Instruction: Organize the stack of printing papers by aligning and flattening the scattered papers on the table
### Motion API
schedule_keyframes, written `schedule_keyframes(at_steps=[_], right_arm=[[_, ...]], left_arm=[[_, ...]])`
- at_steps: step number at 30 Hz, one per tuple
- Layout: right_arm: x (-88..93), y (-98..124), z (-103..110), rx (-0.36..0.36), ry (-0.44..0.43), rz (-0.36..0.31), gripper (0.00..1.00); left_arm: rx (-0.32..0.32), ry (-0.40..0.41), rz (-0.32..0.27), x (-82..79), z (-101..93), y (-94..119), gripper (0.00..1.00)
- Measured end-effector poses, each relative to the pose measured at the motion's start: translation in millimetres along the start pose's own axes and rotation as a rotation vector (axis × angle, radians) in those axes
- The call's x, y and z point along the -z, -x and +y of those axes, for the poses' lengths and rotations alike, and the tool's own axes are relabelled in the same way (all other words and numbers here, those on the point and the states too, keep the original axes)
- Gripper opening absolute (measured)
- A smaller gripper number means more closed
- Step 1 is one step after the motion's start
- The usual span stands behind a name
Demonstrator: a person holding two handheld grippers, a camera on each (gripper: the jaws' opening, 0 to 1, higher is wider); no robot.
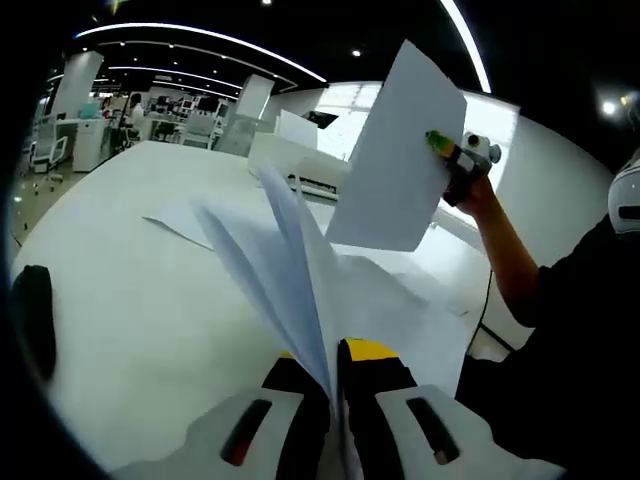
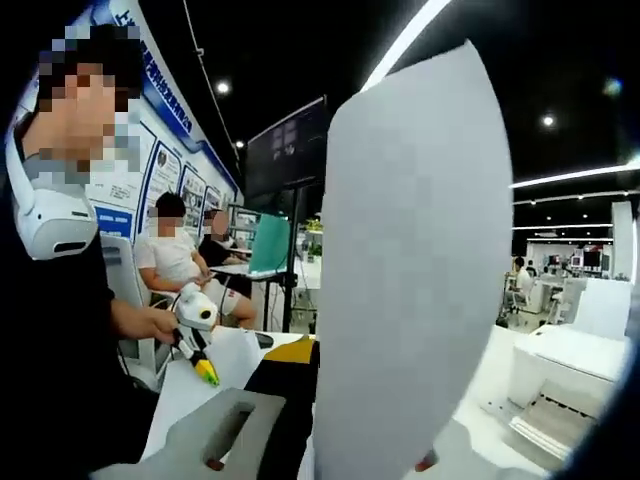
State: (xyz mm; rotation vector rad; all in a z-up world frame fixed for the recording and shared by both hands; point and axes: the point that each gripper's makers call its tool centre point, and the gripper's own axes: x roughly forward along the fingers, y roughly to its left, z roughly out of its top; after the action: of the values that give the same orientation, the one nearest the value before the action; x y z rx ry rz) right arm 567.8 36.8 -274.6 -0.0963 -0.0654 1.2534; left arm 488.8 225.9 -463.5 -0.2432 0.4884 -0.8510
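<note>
My left gripper [image 1: 333,366] is shut on the edge of a few white sheets [image 1: 285,262] that fan upward over the white table [image 1: 120,300]. More sheets [image 1: 190,222] lie spread on the table beyond them. To the upper right, a hand holds my right gripper [image 1: 447,150], which pinches a single sheet [image 1: 393,160] up in the air. In the right gripper view that sheet [image 2: 420,270] stands tall between the jaws of my right gripper [image 2: 330,445]. My left gripper [image 2: 203,368] shows at the left there, in a person's hand, with paper [image 2: 235,360] beside it.
A white printer [image 2: 565,385] sits on the table's far side, also seen as the printer [image 1: 300,160] behind the papers. The person's dark-sleeved arm [image 1: 520,270] reaches in from the right. Two seated people [image 2: 180,262] and desks stand in the background.
</note>
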Motion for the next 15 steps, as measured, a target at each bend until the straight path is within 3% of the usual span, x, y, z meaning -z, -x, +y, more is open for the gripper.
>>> schedule_keyframes(at_steps=[15], right_arm=[[-9.7,16.6,12.4,-0.033,-0.001,0.063,0.0]], left_arm=[[0.003,-0.004,-0.002,-0.4,1.3,0.7,0.08]])
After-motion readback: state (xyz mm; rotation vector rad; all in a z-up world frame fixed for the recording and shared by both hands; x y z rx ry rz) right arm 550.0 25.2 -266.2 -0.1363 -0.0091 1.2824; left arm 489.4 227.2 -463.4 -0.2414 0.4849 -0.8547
